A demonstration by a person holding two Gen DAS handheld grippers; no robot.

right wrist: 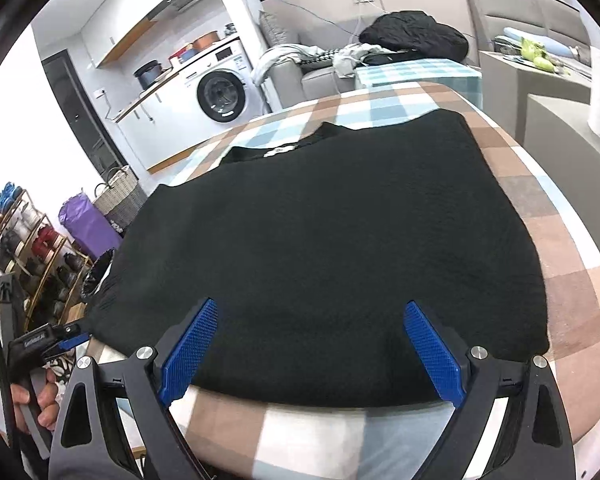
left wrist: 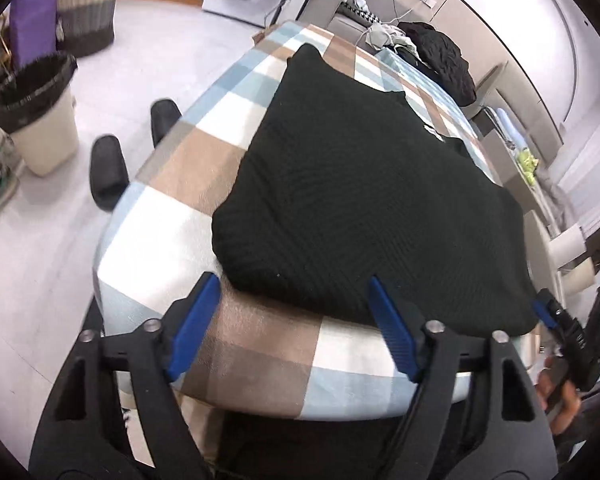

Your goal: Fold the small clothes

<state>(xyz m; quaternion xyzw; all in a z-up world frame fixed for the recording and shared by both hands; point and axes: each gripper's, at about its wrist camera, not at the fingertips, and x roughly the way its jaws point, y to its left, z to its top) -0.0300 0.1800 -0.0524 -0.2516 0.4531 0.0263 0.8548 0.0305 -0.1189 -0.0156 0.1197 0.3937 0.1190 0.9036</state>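
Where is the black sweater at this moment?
The black sweater lies flat on the checked tablecloth, filling the middle of both wrist views, its near hem just ahead of the open left tool and open right tool.

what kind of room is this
Most likely a lived-in home, a laundry and living area: a front-loading washing machine, a shoe rack, a wicker basket, and a black sweater on a checked table.

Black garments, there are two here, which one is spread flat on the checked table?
The black knit sweater between the open grippers; the other black garment is bunched up on the sofa behind.
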